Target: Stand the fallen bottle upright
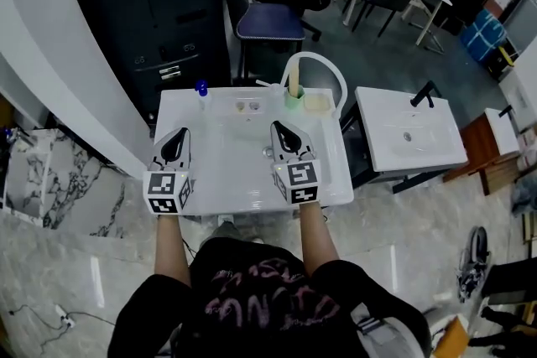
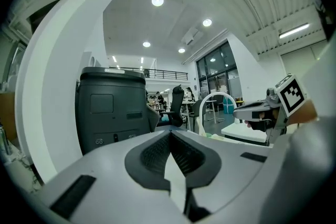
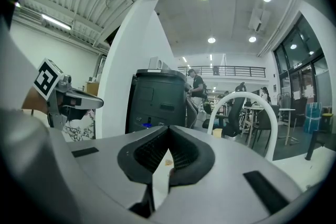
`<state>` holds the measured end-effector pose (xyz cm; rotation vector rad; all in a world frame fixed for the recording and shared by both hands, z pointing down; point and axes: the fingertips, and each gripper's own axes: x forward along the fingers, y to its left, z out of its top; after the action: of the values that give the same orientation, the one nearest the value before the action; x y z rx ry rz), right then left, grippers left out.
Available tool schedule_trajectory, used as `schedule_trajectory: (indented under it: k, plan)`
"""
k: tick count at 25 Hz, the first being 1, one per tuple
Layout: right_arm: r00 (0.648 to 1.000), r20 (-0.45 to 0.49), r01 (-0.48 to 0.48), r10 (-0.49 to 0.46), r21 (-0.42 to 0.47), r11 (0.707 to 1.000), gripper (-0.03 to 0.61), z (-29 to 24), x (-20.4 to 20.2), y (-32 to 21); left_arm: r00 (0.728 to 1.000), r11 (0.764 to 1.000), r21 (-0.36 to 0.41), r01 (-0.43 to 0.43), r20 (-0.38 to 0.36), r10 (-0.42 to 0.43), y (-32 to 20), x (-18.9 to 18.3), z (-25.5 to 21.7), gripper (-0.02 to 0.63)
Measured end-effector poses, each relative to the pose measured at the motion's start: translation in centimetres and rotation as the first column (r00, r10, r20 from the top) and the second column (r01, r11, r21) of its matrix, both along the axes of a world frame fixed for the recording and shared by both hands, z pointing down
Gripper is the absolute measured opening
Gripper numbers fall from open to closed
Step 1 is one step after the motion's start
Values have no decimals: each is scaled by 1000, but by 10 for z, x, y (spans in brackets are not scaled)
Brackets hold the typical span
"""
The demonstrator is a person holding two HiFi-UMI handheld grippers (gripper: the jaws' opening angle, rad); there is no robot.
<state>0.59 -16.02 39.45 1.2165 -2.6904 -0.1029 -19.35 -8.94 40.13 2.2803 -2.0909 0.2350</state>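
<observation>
Head view: two claws, left claw (image 1: 181,132) and right claw (image 1: 277,127) — both clenched, empty; one blue-capped bottle (image 1: 201,92) upright.

White table (image 1: 243,176), glossy top.
- Ahead of left claw (image 1: 179,135), near the far edge: blue-capped bottle (image 1: 201,92), standing upright.
- Ahead of right claw (image 1: 278,130), at the far edge: green cup (image 1: 294,100). A white arched hoop (image 1: 325,65) rises by it, and a pale yellow pad (image 1: 317,103) lies just right of the cup.
- Between the two claws, farther off: small pale bits (image 1: 246,106), too small to identify.
</observation>
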Motion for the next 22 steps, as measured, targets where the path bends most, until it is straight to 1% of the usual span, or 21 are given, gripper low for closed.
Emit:
schedule_trajectory:
  k: [7, 12, 22]
  plan:
    - [1000, -4, -3, 3, -7, 1000, 12, 6, 5, 2, 999, 1000, -4, 13, -29, -13, 4, -2, 3, 15]
    - [1000, -5, -2, 2, -5, 1000, 12, 9, 8, 2, 1000, 1000, -11, 15, -23, -15, 6, 2, 5, 15]
    - [1000, 3, 10, -10, 0, 1000, 12, 6, 6, -1, 999, 1000, -6, 28, -39, -29, 6, 0, 3, 15]
